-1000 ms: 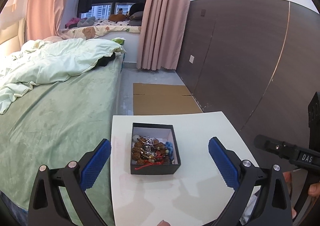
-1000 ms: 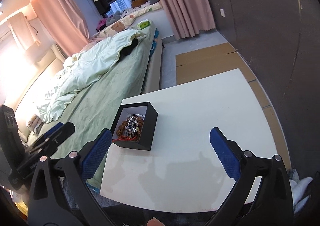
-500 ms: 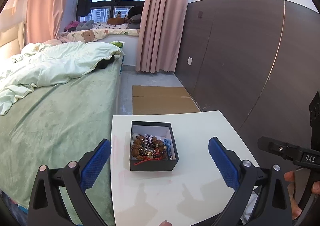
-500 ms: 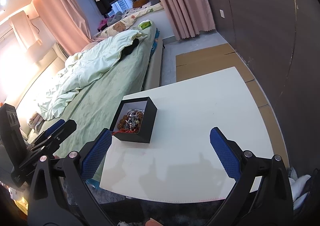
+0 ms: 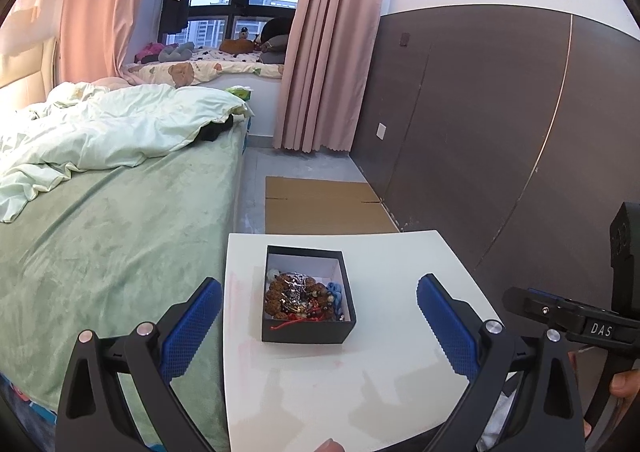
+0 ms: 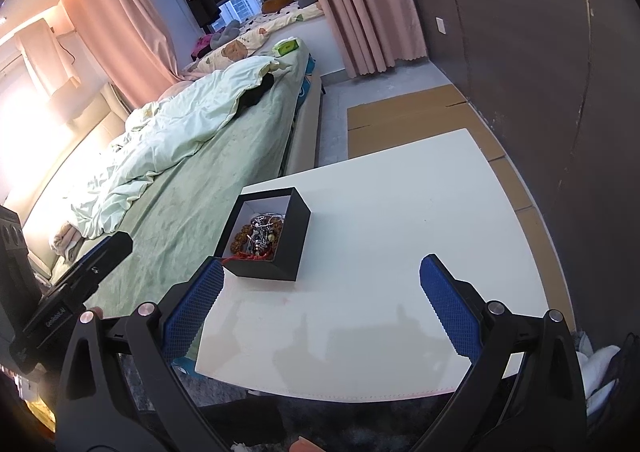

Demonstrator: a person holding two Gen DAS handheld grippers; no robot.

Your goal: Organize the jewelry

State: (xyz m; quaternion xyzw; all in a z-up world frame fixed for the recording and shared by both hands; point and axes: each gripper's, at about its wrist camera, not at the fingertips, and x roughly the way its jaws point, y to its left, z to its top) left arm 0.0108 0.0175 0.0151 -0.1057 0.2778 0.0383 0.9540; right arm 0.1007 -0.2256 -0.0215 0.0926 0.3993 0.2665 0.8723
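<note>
A black open box [image 5: 307, 332] [image 6: 294, 244] stands on the left part of a small white table [image 5: 396, 372] [image 6: 400, 232]. It holds a tangle of jewelry [image 5: 302, 298] [image 6: 258, 236]: brown bead bracelets, silver pieces, a red cord and something blue. My left gripper [image 5: 318, 326] is open, held above the table's near side with the box between its blue pads. My right gripper [image 6: 320, 306] is open too, over the table's near right part, the box just ahead of its left finger [image 6: 192, 312]. Neither holds anything.
A bed with a green cover [image 5: 100, 236] and a pale duvet [image 5: 112, 132] lies left of the table. A dark wall panel [image 5: 480, 124] runs along the right. Flat cardboard [image 5: 320, 204] lies on the floor beyond the table. Pink curtains [image 5: 328, 40] hang at the window.
Both grippers have drawn back and risen a little, so the box looks smaller and sits farther ahead. Both stay open; the box has not moved.
</note>
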